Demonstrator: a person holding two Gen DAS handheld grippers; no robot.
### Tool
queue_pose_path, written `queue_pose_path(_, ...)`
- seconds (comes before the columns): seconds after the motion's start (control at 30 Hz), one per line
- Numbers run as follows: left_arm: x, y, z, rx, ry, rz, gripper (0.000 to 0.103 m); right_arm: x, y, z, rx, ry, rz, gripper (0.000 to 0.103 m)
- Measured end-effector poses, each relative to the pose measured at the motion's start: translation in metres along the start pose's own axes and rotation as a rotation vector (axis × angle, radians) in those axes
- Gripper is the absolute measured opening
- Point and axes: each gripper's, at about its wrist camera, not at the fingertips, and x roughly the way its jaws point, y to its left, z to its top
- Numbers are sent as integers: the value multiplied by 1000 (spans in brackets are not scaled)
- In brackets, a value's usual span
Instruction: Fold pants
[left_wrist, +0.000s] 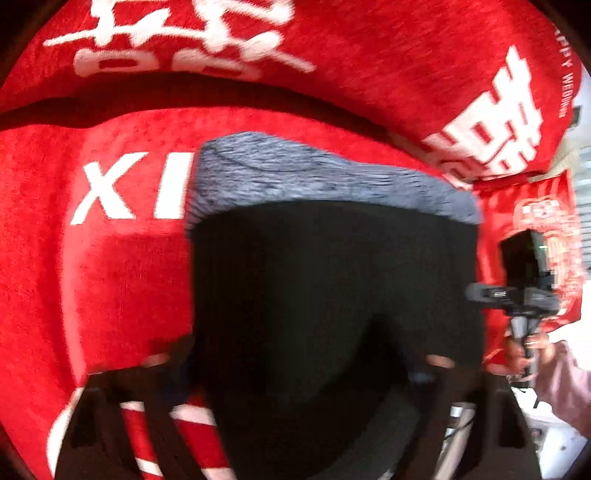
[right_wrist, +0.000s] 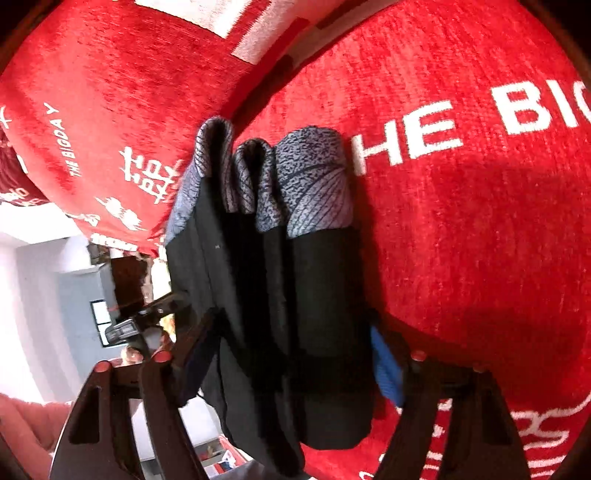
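Note:
The black pants (left_wrist: 332, 288) with a grey speckled waistband (left_wrist: 314, 177) fill the middle of the left wrist view, over the red sofa cover. My left gripper (left_wrist: 299, 363) has its fingers wide apart, with the black cloth lying between them. In the right wrist view the pants (right_wrist: 288, 314) hang in several vertical folds, grey waistband (right_wrist: 295, 184) at the far end. My right gripper (right_wrist: 291, 356) also has its fingers spread on either side of the cloth. The right gripper shows in the left view (left_wrist: 524, 280), held by a hand.
A red plush cover with white lettering (right_wrist: 461, 229) lies over the sofa seat, and a backrest cushion (left_wrist: 332, 55) rises behind. A red pillow (left_wrist: 535, 229) stands at the seat's end. White floor and furniture (right_wrist: 55, 277) lie beyond the sofa edge.

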Motion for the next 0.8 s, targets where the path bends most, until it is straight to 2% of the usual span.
queue_pose_path(0.03,-3,-4,-1,6,-12,7,70,-1,2,0,0,7,-4,61)
queue_pose_path(0.07,-7,-8,-2,12,-20,13,68,-1,3,0,10,7,9,54)
queue_pose_path(0.13,-14,-15,-1,10,-33,20,58,-4,6,-1,22,5,37,49)
queue_pose_path(0.23,-26,-23,-3,9,-52,31,55,-10,10,-3,36,-5,77,44)
queue_pose_path(0.4,-43,-38,-12,1,-72,50,55,-18,21,-9,20,19,89,42)
queue_pose_path(0.6,-76,-50,-36,3,-93,66,55,-22,43,-39,-2,51,112,42)
queue_pose_path(0.8,-89,-31,-70,17,-69,106,55,-14,54,-83,2,30,145,42)
